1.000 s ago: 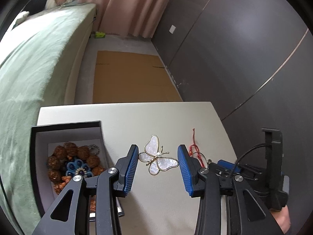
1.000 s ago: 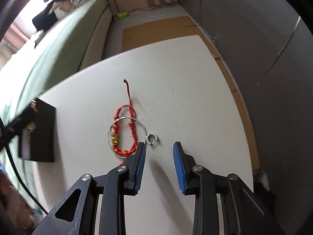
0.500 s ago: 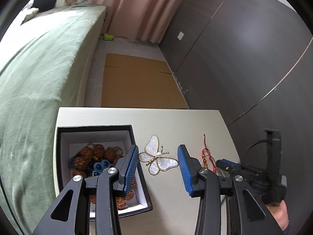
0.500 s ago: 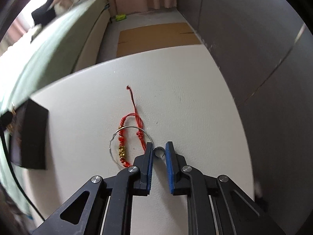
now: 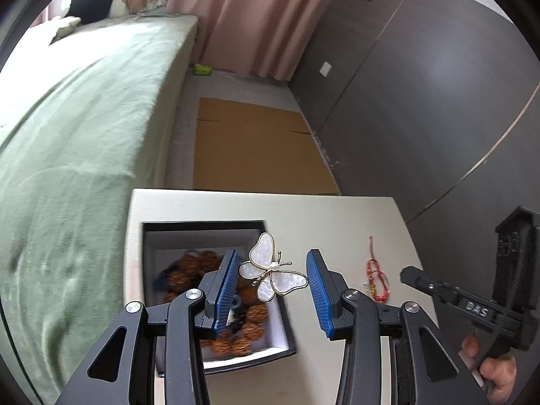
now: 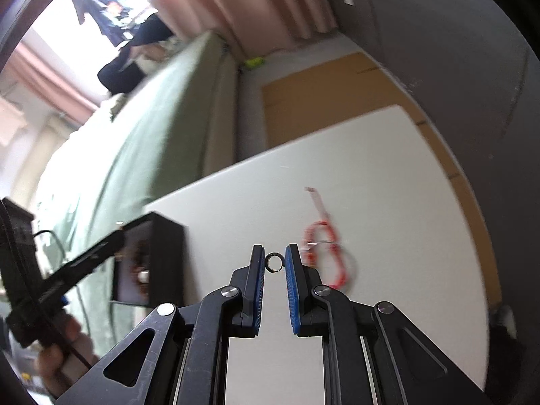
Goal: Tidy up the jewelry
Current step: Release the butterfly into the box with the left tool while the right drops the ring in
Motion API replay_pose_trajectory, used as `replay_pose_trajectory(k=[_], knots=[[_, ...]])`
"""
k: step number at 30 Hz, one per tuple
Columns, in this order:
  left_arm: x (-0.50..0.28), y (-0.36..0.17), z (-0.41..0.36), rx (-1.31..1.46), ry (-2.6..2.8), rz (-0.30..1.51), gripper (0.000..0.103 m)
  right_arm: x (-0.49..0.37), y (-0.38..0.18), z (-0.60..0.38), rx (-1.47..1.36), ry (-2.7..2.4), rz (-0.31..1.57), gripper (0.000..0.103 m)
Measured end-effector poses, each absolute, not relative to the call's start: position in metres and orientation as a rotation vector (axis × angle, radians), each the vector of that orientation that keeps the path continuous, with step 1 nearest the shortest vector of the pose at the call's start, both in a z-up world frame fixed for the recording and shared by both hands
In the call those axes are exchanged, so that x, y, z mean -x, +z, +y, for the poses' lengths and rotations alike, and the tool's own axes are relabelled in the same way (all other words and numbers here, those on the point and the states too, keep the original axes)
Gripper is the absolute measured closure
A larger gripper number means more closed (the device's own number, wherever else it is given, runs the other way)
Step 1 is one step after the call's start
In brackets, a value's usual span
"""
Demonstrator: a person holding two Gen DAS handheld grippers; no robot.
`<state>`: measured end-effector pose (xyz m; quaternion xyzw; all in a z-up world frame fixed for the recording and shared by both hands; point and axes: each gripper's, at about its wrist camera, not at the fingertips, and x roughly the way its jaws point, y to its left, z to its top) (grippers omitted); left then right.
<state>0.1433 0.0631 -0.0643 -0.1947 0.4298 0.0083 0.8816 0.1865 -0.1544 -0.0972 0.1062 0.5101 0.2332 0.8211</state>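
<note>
My left gripper is shut on a white pearl butterfly brooch and holds it above the right edge of the black jewelry box, which holds brown bead bracelets. My right gripper is shut on a small silver ring and holds it lifted above the white table. A red string bracelet with a thin silver bangle lies on the table to the right; it also shows in the left wrist view. The box also shows in the right wrist view.
A green-covered bed runs along the table's left side. A cardboard sheet lies on the floor beyond the table. A dark wall stands on the right. The right gripper's body is at the left view's right edge.
The right gripper closed on the silver ring and lifted it off the table, moving left toward the box. The left gripper carried the butterfly brooch left over the box's edge.
</note>
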Motion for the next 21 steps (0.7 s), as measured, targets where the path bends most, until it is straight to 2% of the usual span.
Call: replay_pose_trajectory(k=[5,7,8,9,21], knots=[[-0.142,-0.071,0.076,0.406,0.046,0.923,0.059,-0.177,-0.094,-0.127,-0.233,0.572,1.07,0.089],[-0.142,-0.076,0.081,0.424,0.039,0.949,0.05,-0.174,-0.091,-0.118,-0.245,0.597,1.055,0.089],[-0.142,-0.078,0.084,0.438,0.037,0.956,0.038,-0.178,-0.091,-0.112,-0.248,0.611,1.05,0.089],[-0.14,-0.078,0.086,0.445,0.038,0.952,0.031,-0.175,-0.089,-0.106,-0.252,0.628,1.045,0.089],[-0.122,-0.067,0.134,0.52,0.136,0.877,0.029,-0.165,-0.092,-0.063,-0.315,0.758,1.046,0.089]])
